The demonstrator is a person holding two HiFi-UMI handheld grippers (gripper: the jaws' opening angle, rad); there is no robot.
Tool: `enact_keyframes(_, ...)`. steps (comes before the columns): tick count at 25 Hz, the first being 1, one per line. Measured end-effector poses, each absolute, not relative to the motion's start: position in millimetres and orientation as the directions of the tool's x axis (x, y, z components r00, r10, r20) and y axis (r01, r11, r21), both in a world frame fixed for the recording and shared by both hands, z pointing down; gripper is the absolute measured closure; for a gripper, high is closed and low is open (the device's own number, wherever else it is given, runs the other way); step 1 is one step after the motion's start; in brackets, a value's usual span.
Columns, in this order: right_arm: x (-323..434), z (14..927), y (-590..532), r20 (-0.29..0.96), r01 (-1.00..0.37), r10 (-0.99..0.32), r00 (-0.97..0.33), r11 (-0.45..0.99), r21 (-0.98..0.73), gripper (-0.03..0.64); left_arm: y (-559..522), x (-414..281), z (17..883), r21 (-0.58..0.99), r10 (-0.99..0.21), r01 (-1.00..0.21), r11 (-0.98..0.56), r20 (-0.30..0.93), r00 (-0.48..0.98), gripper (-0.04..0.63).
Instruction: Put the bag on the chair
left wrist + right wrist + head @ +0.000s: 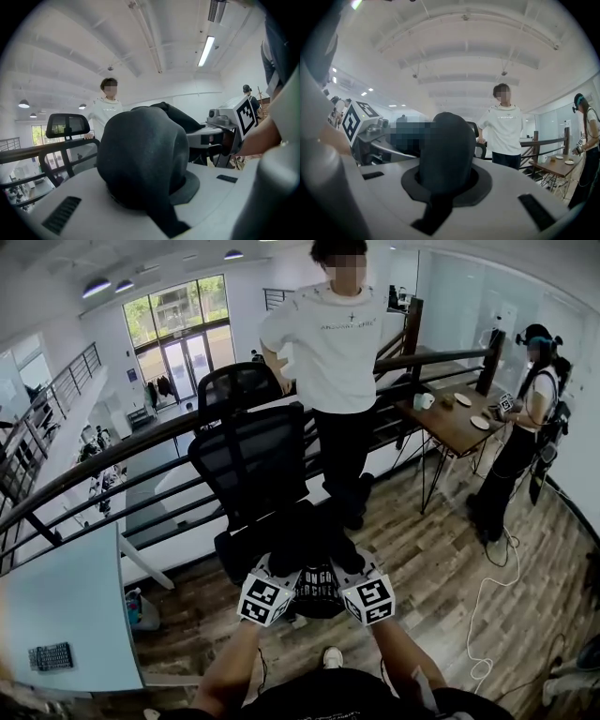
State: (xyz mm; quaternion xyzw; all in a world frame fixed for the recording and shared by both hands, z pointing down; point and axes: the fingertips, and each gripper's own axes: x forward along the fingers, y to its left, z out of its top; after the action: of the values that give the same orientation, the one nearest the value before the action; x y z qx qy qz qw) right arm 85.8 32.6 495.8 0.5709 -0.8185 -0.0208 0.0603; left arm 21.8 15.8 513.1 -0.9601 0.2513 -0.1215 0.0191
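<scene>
The black fabric bag with white lettering [317,587] hangs between the two marker cubes low in the head view, at 6 o'clock from the black mesh-backed office chair [251,457], right up against the front of its seat [242,554] and apparently not yet resting on it. The left claw [154,211] is drawn narrow, pinching a thick fold of the bag's dark cloth that bulges up out of its jaws. The right claw [440,206] is just as narrow on a second fold, at the bag's 3 o'clock side. The cloth rounds and creases where it is squeezed, so the bag looks soft and floppy, likely to sag and slump wherever it is not supported. It seems neither fragile nor slippery, since the weave should grip well under the pads. Its weight cannot be read, though two holds on it suggest some bulk. The best holds look like the ones in use, the upper edge on opposite sides, which keep the mouth up and the body hanging level. A person in a white top [335,343] stands at 1 o'clock beyond the chair, and a wooden counter [450,423] is well apart at 2 o'clock.
</scene>
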Motion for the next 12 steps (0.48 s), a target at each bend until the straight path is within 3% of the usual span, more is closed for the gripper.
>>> enact_keyframes(12,114,507,-27,0.101,-0.898,-0.904,-0.415,0.425,0.112,0.565,-39,51,522,-0.066,-0.536,-0.537,-0.841,0.236,0.810,0.535)
